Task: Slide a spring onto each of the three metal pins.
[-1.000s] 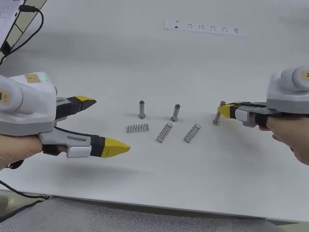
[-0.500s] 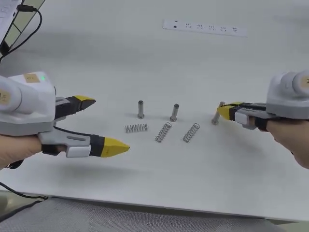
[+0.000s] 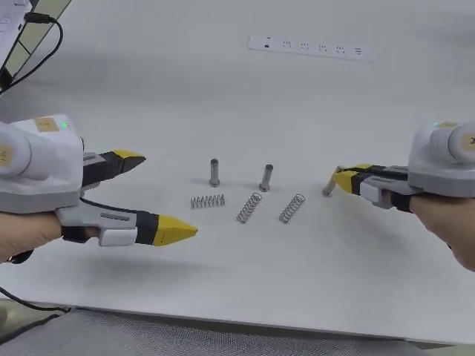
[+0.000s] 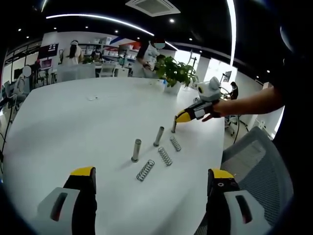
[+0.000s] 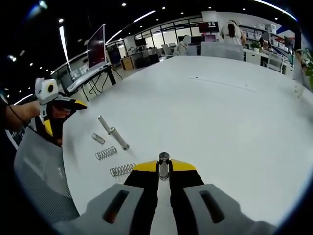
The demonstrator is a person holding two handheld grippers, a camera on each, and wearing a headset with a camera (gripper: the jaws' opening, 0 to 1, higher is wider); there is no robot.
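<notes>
The right gripper (image 5: 164,169) has its two jaws shut tight on the right pin (image 5: 164,158), close to the pin's top. This gripper lies almost flat and points to the left. In the head view the pin leans a little, and I cannot tell if its foot touches the table (image 3: 223,282).

The left gripper (image 3: 151,194) has its jaws wide apart and holds nothing. It hangs low over the table, off to the left, and points right at the row of parts.

The left pin (image 3: 214,172) and the middle pin (image 3: 266,178) stand straight up. No pin has a spring on it yet. The three springs lie flat on the table, just in front of the pins (on the side nearer the person).

The left spring (image 3: 207,201) lies sideways, with one end pointing at the left gripper. It is the spring closest to that gripper. The middle spring (image 3: 249,207) and the right spring (image 3: 292,208) lie on a slant. The far end of the right spring points roughly at the held pin, which is near it.

I think the open gripper goes for a spring next. Its jaws open front to back and the left spring runs left to right, so they would close across the spring's thin side.
</notes>
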